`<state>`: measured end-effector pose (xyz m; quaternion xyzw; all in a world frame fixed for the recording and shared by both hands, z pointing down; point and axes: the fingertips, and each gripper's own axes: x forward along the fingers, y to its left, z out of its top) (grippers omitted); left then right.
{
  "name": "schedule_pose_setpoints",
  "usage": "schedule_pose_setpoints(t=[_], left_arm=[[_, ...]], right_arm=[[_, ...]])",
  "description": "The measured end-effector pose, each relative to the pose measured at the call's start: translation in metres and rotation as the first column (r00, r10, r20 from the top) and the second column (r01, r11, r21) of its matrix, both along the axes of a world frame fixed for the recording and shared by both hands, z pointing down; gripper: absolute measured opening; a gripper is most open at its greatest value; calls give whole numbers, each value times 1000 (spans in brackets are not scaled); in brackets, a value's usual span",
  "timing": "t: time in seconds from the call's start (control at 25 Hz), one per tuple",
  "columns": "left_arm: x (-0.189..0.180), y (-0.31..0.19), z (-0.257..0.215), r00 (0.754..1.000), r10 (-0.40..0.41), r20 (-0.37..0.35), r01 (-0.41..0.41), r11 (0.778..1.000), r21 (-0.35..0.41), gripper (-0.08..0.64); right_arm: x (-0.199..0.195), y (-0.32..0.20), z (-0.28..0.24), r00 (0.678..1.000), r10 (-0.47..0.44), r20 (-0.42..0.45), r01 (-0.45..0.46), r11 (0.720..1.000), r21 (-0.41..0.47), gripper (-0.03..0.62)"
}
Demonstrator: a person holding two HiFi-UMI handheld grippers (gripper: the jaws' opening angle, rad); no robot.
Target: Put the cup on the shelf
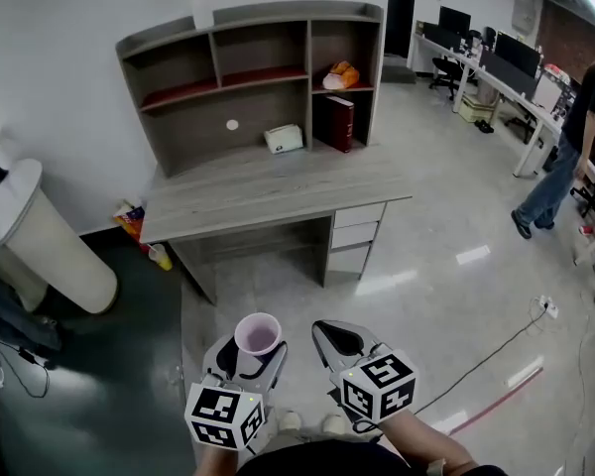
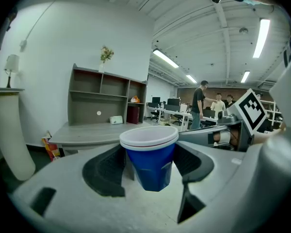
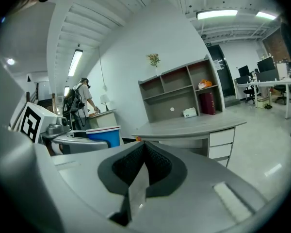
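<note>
In the head view, our left gripper carries the cup upright, low in front of us, with the right gripper just beside it. The shelf stands on the desk, well apart from the cup. In the left gripper view, our jaws clamp the blue cup's sides. In the right gripper view, our jaws are pressed together with nothing between them.
</note>
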<state>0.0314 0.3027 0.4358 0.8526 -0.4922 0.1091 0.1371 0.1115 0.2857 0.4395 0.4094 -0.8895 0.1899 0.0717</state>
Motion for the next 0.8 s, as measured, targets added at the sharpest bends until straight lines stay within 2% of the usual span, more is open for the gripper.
schedule_pose_setpoints(t=[0.44, 0.8], left_arm=[[16, -2, 5, 999, -51, 2, 51, 999, 4, 299], [8, -25, 8, 998, -62, -7, 62, 998, 4, 299]], right_arm=[[19, -9, 7, 999, -42, 5, 42, 999, -3, 0], [13, -28, 13, 999, -49, 1, 49, 998, -24, 0]])
